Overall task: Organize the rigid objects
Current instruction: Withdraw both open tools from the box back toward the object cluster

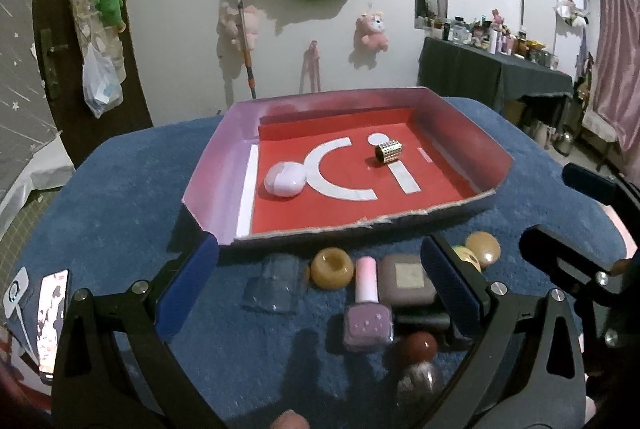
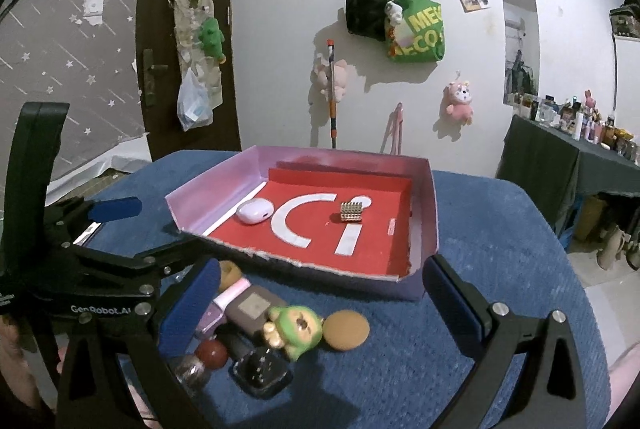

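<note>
White earbud case [image 1: 283, 181] and gold cylinder [image 1: 389, 151] in red tray [image 1: 216, 165], polish bottle [image 1: 367, 313], possibly beads, clustered before it

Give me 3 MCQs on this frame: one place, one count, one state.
1. Where does the white earbud case lie?
A. on the blue cloth
B. in the tray, left part
C. between the left tongs

2. How many things lie in the tray?
A. two
B. four
C. none

3. How do the left tongs stand?
A. shut on the nail polish bottle
B. open, holding nothing
C. out of view

Key: 1 B, it rests on the red floor by the left wall. 2 A, the case and the gold bead cylinder only. 3 B, the fingers stand wide apart, touching nothing.
</note>
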The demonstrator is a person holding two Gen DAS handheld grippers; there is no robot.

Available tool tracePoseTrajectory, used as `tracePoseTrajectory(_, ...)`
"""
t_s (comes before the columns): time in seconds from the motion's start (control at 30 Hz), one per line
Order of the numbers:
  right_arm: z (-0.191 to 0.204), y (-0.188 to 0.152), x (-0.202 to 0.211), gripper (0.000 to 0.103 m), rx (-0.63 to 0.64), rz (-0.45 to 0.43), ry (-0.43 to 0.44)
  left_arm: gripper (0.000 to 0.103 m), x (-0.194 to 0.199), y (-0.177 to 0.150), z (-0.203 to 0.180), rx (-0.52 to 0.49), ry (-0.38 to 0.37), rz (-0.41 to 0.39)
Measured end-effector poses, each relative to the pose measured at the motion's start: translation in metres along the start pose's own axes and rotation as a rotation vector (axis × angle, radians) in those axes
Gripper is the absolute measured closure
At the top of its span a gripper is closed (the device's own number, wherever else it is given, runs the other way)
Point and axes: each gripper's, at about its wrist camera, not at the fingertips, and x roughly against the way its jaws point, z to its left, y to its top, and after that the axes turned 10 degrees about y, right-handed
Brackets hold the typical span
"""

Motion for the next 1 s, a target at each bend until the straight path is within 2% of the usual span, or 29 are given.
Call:
tracePoseTrajectory(0.43,0.009,-0.026,0.006,0.000,-0.016,0.056,0.022,0.000,0.007,-0.029,0.003,0.024,-0.033,0.063)
tracePoseTrajectory(1.0,0.006,-0.065,-0.002,0.000,-0.085,0.173,0.043,0.000,0.008,-0.062,0.007,0.033,-0.019,0.137)
